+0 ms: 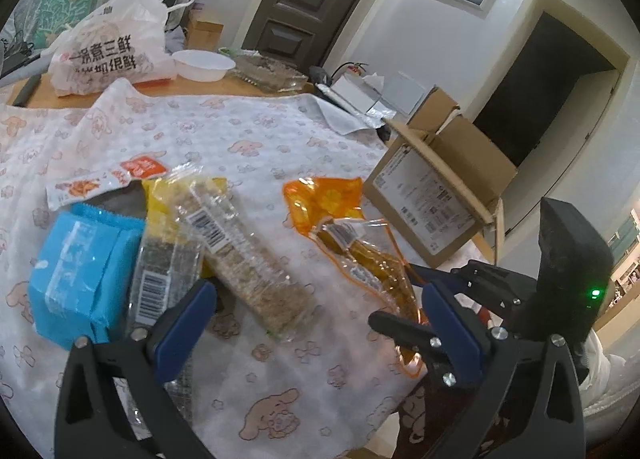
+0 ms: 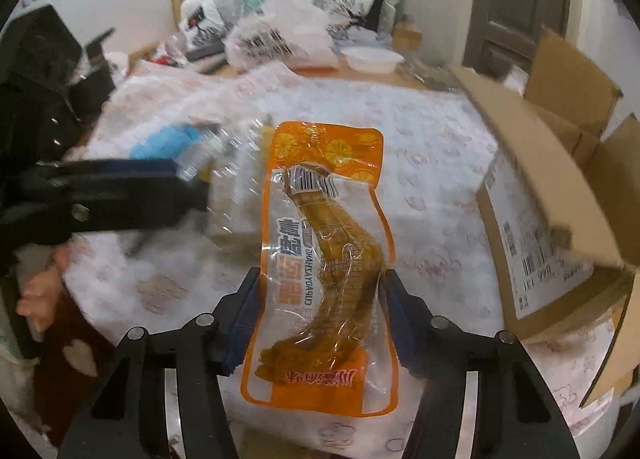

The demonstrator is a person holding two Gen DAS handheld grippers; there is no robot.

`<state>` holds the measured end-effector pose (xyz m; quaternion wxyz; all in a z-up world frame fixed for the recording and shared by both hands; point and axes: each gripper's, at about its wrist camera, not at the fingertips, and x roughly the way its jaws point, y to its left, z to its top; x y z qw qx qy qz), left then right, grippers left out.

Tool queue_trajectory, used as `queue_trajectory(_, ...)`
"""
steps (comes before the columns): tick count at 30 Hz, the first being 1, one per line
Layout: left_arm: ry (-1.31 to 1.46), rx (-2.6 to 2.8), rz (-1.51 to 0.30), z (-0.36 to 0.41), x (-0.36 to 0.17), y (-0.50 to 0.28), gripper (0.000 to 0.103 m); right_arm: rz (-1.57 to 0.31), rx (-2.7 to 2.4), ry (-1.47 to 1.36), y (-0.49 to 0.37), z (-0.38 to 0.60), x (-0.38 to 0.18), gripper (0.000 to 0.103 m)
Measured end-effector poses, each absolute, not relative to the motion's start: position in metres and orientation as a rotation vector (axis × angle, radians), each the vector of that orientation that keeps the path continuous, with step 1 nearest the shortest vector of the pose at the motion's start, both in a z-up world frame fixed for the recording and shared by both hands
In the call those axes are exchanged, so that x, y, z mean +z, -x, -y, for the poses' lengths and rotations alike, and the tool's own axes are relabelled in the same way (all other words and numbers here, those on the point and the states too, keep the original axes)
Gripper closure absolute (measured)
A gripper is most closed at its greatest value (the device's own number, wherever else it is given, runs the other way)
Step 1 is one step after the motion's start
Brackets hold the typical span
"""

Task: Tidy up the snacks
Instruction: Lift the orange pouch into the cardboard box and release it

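Observation:
My right gripper [image 2: 322, 279] is shut on an orange packet [image 2: 328, 219] holding a brownish snack, its blue pads pressing the packet's two long edges near the lower end. The packet [image 1: 320, 199] hangs just over the patterned cloth [image 1: 240, 127], beside the cardboard box [image 2: 540, 187]. My left gripper [image 1: 316, 295] stands open wide over a pile of snacks, with nothing held. In the pile lie a clear grain-bar packet [image 1: 252, 259], a blue packet [image 1: 84, 271], a clear packet with a barcode [image 1: 160, 267], a yellow packet [image 1: 160, 199] and a white-and-orange sachet [image 1: 104, 179].
An open cardboard box [image 1: 436, 195] stands at the table's right edge. At the back are a white bowl [image 1: 202, 64], a printed plastic bag [image 1: 104, 51] and clear trays [image 1: 268, 71]. A hand [image 2: 40, 291] shows at the left edge.

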<state>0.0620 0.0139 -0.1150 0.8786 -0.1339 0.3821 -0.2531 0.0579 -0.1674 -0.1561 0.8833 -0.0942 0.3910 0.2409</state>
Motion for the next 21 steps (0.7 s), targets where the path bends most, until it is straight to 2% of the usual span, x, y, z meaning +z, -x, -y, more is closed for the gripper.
queue_trajectory(1, 0.281, -0.533, -0.792, -0.013, -0.112, -0.061, 0.002, -0.805, 0.521, 0.189, -0.057, 0.165, -0.151, 0.049)
queue_trajectory(2, 0.281, -0.535, -0.786, -0.013, -0.108, -0.059, 0.007, -0.795, 0.545, 0.18, -0.055, 0.163, -0.146, 0.049)
queue_trajectory(6, 0.282, -0.541, -0.775, -0.011, -0.096, -0.053, 0.035, -0.746, 0.661, 0.144, -0.043, 0.152, -0.123, 0.048)
queue_trajectory(10, 0.285, -0.545, -0.749, -0.009, -0.082, -0.044, 0.053, -0.717, 0.76, 0.103, -0.031, 0.144, -0.106, 0.048)
queue_trajectory(12, 0.285, -0.556, -0.728, -0.008, -0.072, -0.039, 0.067, -0.702, 0.782, 0.101, -0.027, 0.142, -0.1, 0.048)
queue_trajectory(16, 0.234, -0.534, -0.677, 0.0, -0.048, -0.025, 0.071, -0.662, 0.82, 0.072, -0.02, 0.147, -0.084, 0.048)
queue_trajectory(21, 0.174, -0.518, -0.616, 0.018, -0.012, -0.018, 0.072, -0.582, 0.844, 0.067, -0.014, 0.165, -0.058, 0.048)
